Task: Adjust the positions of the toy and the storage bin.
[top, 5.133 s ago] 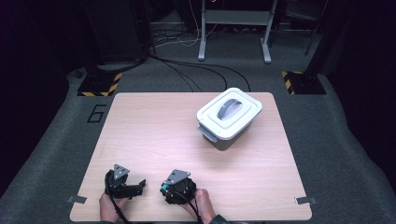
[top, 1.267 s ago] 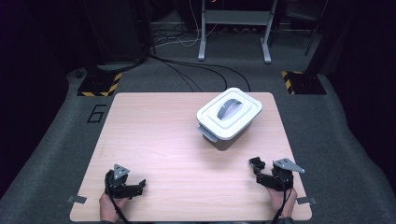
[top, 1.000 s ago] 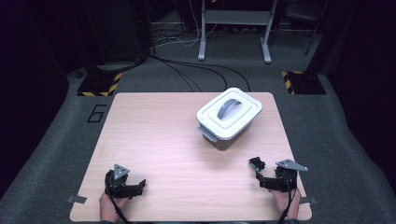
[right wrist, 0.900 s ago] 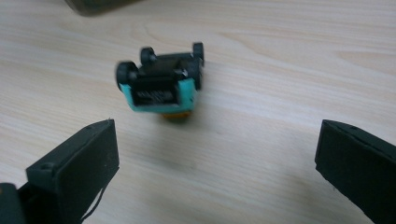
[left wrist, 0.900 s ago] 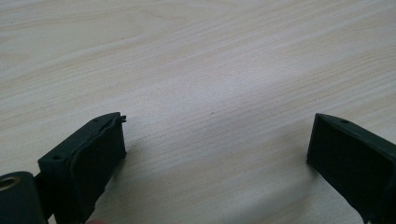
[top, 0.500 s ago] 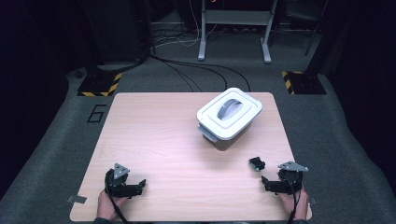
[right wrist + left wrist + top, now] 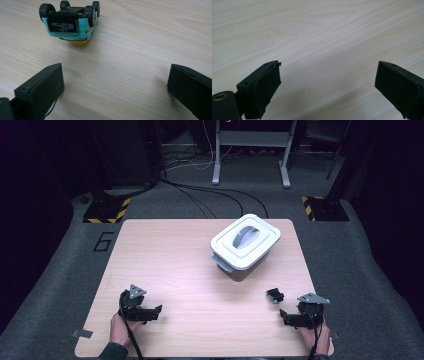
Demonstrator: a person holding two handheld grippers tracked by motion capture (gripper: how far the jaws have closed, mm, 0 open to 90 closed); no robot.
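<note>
The toy car lies upside down, wheels up, on the table just ahead of my right gripper, whose jaws stand wide apart and empty, while my left gripper rests near the front-left edge, jaws apart too.

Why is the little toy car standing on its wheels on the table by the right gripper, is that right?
Not quite. The toy car lies upside down, wheels in the air, as the right gripper view shows. It does rest on the table close to the open right gripper.
</note>
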